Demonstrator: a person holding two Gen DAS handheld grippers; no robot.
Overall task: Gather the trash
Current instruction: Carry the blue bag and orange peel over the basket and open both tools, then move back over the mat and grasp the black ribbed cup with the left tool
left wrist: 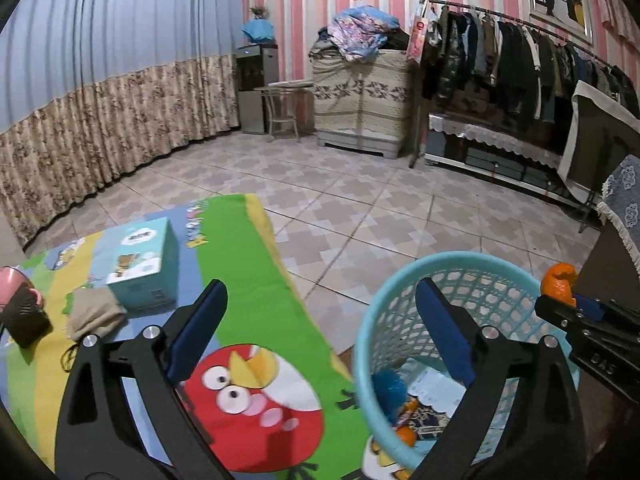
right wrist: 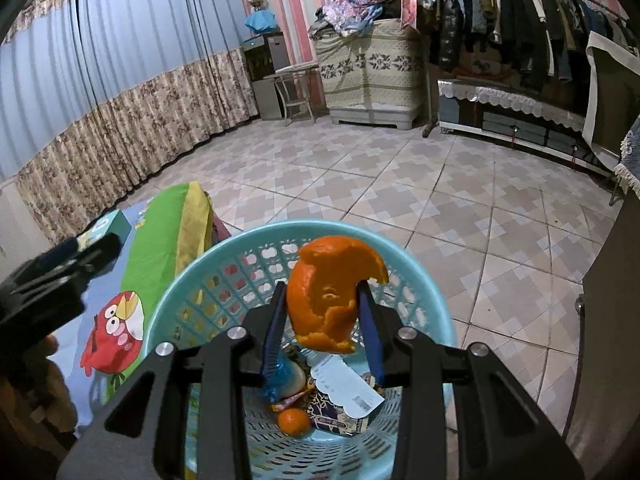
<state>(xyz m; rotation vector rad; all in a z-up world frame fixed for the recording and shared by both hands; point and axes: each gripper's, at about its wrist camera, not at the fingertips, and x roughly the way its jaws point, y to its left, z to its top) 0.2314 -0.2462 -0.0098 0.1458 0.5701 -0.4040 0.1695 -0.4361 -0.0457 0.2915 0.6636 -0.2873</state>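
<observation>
My right gripper (right wrist: pixel 322 292) is shut on a curled orange peel (right wrist: pixel 328 296) and holds it above the light blue mesh trash basket (right wrist: pixel 192 276). The basket holds a white paper slip (right wrist: pixel 348 388), a blue wrapper (right wrist: pixel 276 380) and a small orange (right wrist: pixel 294 422). In the left wrist view the basket (left wrist: pixel 372 320) is at lower right and the right gripper with the peel (left wrist: pixel 558 282) comes in from the right. My left gripper (left wrist: pixel 320 300) is open and empty, over the table edge beside the basket.
The table has a cartoon-bird cloth (left wrist: pixel 256 396). On it are a teal tissue box (left wrist: pixel 140 264), a beige cloth (left wrist: pixel 94 314) and a pink and black object (left wrist: pixel 20 308). Tiled floor (left wrist: pixel 360 208), a clothes rack (left wrist: pixel 520 64) and a covered cabinet (left wrist: pixel 360 96) lie beyond.
</observation>
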